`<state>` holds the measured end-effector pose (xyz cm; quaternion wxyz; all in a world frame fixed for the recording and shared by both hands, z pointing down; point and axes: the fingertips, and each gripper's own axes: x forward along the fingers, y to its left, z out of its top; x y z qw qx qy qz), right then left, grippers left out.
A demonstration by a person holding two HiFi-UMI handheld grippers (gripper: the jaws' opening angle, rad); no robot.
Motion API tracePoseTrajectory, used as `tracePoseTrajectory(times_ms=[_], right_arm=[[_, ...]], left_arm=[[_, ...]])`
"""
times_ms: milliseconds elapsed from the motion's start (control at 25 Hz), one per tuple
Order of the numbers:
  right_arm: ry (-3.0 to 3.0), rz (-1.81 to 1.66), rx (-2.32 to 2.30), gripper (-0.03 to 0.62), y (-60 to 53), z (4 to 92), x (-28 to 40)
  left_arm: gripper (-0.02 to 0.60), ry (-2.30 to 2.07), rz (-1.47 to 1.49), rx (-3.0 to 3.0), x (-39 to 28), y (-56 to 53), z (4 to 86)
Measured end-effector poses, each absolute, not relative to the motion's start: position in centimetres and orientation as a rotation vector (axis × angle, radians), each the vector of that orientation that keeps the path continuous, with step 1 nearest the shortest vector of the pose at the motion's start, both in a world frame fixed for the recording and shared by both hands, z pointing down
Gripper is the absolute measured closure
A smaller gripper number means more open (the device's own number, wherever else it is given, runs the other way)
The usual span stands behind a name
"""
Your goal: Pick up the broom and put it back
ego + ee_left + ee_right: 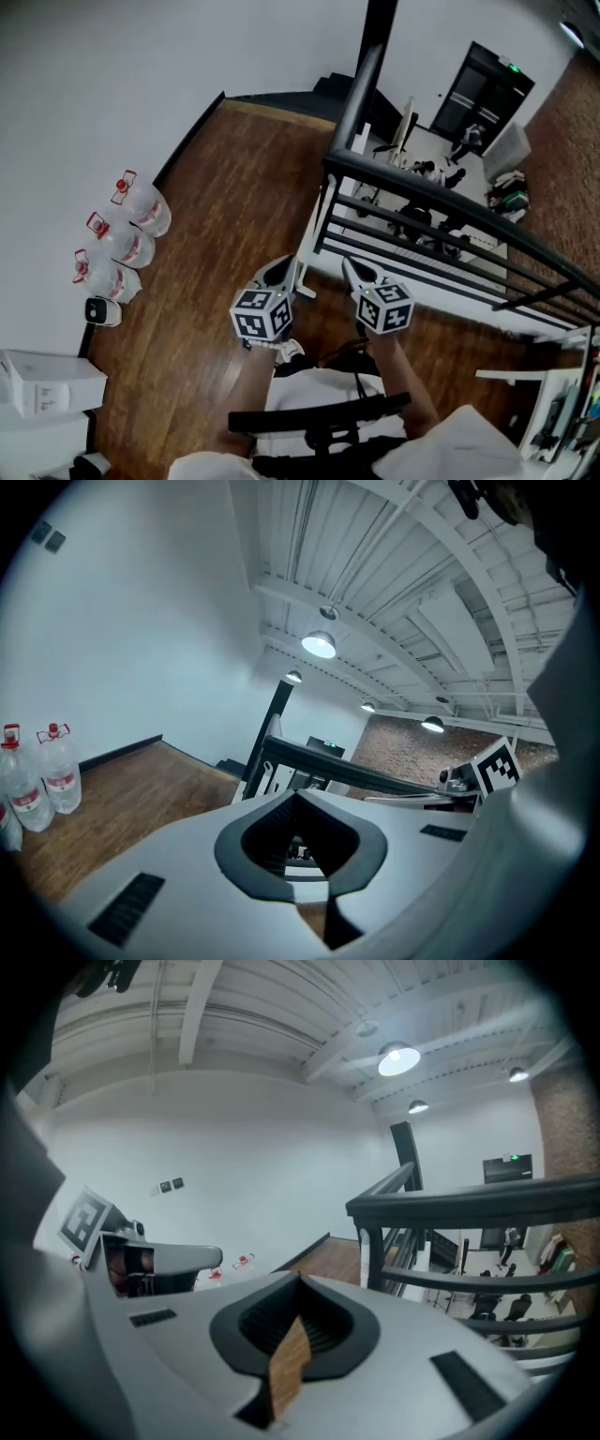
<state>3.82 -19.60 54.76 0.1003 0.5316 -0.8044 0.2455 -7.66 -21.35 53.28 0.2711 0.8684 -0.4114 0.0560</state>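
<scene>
Along the left edge of the wooden floor, three water bottles lie in a row against the wall, with a small white device just beside the nearest one. They look parked there to keep the walkway free. A white box sits at the floor's near left corner, likewise out of the way. Near the middle, the left gripper is held in front of the person's body. Its fingers are closed tip to tip with nothing between them; only floor and railing show through the gap behind the tips. Just beside it, the right gripper is carried the same way, with its fingers pressed together and empty, a strip of floor showing through the slit. Both point toward the railing rather than down at anything, which reads as a search or approach, not a reach. Closed fingers suit that, since there is nothing yet to take. The broom cannot be picked out for certain in any view. A slim white pole leans against the end post of the dark railing, beyond both grippers and touched by neither. It may be the broom's handle, but no head or bristles show. If it is, the pickup is not yet begun. Past the railing on the right, a lower room with desks and clutter is visible.
</scene>
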Motion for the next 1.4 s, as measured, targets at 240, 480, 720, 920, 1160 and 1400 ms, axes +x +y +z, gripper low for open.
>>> tracePoseTrajectory(times_ms=[240, 480, 720, 920, 1160, 1400], right_arm=[[-2.348, 0.721, 1.588, 0.586, -21.6, 54.9, 3.9], [-2.356, 0.727, 1.591, 0.586, -24.4, 55.7, 4.7], [-2.365, 0.69, 1.565, 0.585, -28.8, 56.9, 5.4], [-2.344, 0.691, 1.6, 0.566, -32.7, 58.7, 6.6], [-2.273, 0.764, 1.603, 0.463, -37.4, 62.4, 8.2], [-2.191, 0.82, 1.581, 0.388, -41.3, 67.0, 9.4]], left_arm=[[0.588, -1.07, 0.146, 2.359, -7.1, -23.8, 52.8], [0.588, -1.072, 0.146, 2.353, -6.2, -26.0, 53.4], [0.588, -1.095, 0.17, 2.34, -4.4, -28.8, 54.7], [0.588, -1.099, 0.202, 2.325, -2.5, -31.1, 55.8], [0.588, -1.124, 0.232, 2.273, -1.2, -34.0, 57.8], [0.588, -1.148, 0.268, 2.229, 0.1, -36.1, 60.1]])
